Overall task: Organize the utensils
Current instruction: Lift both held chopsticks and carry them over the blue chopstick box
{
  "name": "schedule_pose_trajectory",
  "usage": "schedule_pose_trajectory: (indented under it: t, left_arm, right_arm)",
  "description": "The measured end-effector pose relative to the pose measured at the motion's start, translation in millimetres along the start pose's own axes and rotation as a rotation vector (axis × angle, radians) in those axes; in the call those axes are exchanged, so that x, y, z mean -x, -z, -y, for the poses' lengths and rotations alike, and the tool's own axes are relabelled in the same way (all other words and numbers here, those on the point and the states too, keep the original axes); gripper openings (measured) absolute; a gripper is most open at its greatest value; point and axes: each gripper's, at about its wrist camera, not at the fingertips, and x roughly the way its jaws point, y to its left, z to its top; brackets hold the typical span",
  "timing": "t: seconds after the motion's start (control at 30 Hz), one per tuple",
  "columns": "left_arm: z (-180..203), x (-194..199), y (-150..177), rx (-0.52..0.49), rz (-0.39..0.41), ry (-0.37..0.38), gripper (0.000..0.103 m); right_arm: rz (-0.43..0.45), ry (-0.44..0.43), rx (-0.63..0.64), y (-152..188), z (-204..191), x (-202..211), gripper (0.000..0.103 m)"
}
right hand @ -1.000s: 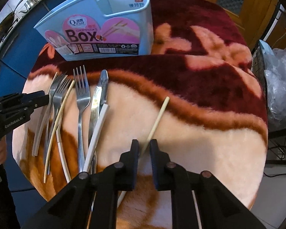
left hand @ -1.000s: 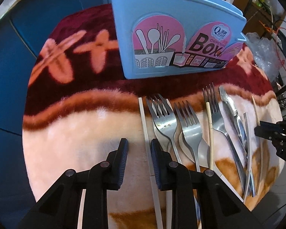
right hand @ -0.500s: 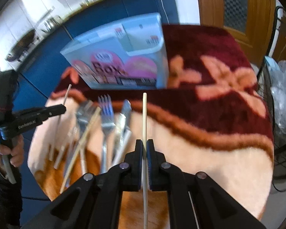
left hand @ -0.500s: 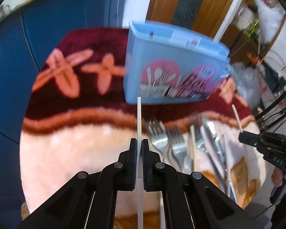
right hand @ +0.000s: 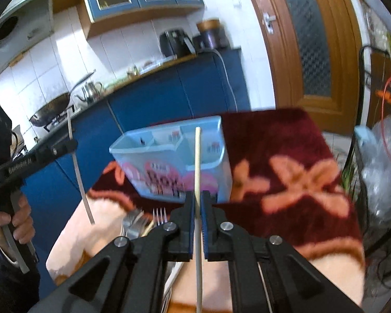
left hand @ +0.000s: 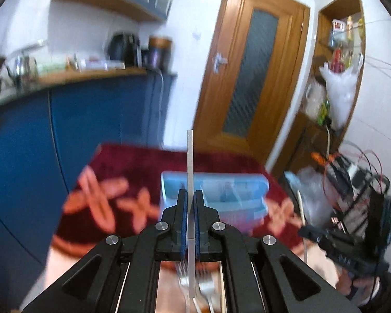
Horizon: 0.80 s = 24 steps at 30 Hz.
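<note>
Chopsticks are held up, one in each claw, above a desk covered with a fuzzy maroon, peach and cream blanket (right hand: 286,156). The left claw (left hand: 190,198) is closed on a pale grey-white chopstick (left hand: 190,156); its blue pads pinch the stick partway along, so the stick rises straight to the middle of the left view and also hangs down below the pads. The right claw (right hand: 198,199) is closed on a cream, wood-coloured chopstick (right hand: 197,156), which likewise stands upright in the centre of the right view and runs down past the pads to the bottom edge.

In the right view the left claw also shows at the left edge, gripped by a hand (right hand: 13,221), with its pale chopstick slanting down to the right.

A light blue plastic utensil box (right hand: 174,156) stands on the dark red part of the blanket, behind both claws, with open compartments on top and a pink label on its front. Forks (right hand: 143,221) lie in a cluster on the cream part of the blanket, lower left of centre in the right view, just in front of the box.

The blanket to the right of the box is bare as far as the desk edge. Blue cabinets lie behind the desk, a wooden door at upper right.
</note>
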Motion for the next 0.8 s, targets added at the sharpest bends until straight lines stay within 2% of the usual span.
schedule_pose_trajectory:
  t: [0.23,0.4,0.53,0.67,0.8]
  left_arm:
    - [2.3,-16.9,-46.8,0.025,0.125,-0.059,0.004]
    - [-0.1,-28.9,-67.4,0.08,0.17,-0.092,0.004]
    - [-3.4,-42.6,-66.7,0.086,0.203,-0.12,0.004]
    - [-11.9,-61.3,-57.2,0.096,0.179,-0.109,0.004]
    - [-18.5,-78.5,-44.0,0.063,0.149,-0.098,0.004]
  right_arm:
    - [0.084,-0.031,0.038,-26.4,-4.0,-2.4,0.006]
    - [0.141,-0.051,0.082,-51.4,-11.9,-10.0,0.006]
    - [0.177,-0.037,0.122,-65.6,-20.3,-17.2,0.006]
    - [0.201,-0.007,0.143,-75.7,-24.8,-33.6,0.006]
    - [0.238,0.024,0.117,-84.5,-24.4,-47.4,0.006]
